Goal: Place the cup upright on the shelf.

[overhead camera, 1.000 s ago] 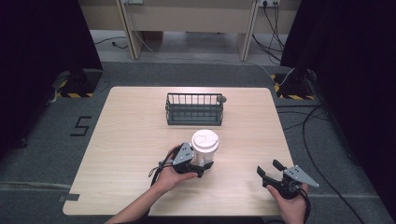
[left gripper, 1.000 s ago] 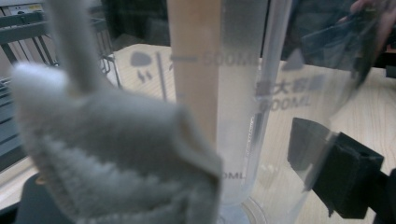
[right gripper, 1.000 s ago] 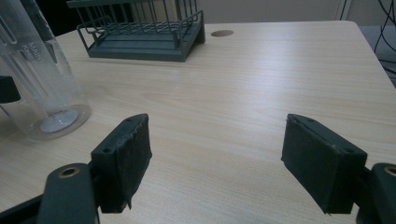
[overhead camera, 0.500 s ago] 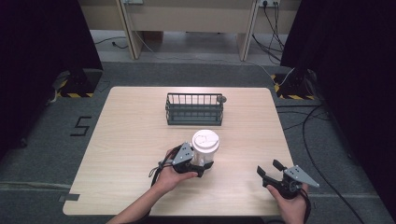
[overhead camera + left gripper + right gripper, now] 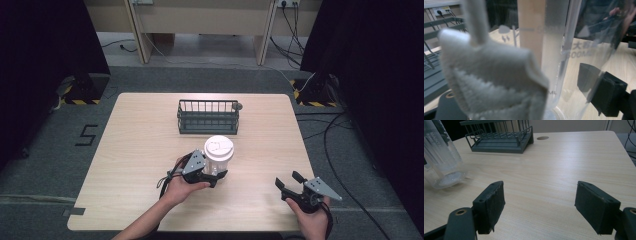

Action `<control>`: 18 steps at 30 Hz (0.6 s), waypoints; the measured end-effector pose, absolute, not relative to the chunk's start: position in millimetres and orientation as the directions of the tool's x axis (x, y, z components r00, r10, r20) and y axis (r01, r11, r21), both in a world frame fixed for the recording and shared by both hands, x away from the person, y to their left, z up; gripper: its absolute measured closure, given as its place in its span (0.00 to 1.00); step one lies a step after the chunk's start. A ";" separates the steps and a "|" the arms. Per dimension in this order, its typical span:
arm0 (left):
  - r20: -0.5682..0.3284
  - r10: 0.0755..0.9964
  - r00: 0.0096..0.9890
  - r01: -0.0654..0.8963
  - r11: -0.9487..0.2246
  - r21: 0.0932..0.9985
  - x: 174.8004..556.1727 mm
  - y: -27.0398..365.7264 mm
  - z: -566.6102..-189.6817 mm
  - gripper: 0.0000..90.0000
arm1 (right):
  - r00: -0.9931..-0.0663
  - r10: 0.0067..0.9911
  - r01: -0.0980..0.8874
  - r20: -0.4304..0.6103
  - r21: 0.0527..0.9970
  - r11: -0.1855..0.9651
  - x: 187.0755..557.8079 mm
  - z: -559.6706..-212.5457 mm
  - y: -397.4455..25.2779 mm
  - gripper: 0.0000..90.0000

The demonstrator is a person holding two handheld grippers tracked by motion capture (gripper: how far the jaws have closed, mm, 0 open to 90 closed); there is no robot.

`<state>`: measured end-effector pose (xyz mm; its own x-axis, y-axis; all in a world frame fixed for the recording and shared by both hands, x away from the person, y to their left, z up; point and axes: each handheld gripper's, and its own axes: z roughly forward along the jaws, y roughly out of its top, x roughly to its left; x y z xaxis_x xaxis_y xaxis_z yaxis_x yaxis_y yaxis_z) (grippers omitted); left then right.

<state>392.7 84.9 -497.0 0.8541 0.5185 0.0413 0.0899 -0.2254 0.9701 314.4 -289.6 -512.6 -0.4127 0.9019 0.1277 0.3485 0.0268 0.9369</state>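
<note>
Lab or recording studio, not a home; bare wood worktop [image 5: 140, 150] alone on grey carpet [image 5: 50, 165]; black curtains [image 5: 45, 45] on both sides; hazard-striped stand bases [image 5: 80, 101] at the corners; cables [image 5: 345, 125] loose on the floor; wall sockets [image 5: 287, 3] behind; a "5" [image 5: 87, 135] taped on the carpet.

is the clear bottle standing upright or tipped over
Upright. The bottle stands on its base on the table, white lid on top, with the left gripper closed around its lower part.
</note>
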 end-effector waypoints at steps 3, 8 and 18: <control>0.044 0.524 0.851 0.088 -0.224 0.971 393.8 86.8 -494.0 0.19 | -0.412 0.902 0.349 0.128 0.937 0.027 314.5 -512.6 -289.6 0.27; 0.050 0.529 0.847 0.086 -0.229 0.970 396.1 89.8 -491.1 0.19 | -0.409 0.903 0.352 0.134 0.936 0.020 314.1 -512.6 -289.3 0.27; 0.052 0.551 0.833 0.091 -0.228 0.969 402.0 95.9 -484.6 0.19 | -0.408 0.903 0.353 0.136 0.936 0.019 313.9 -512.5 -289.4 0.27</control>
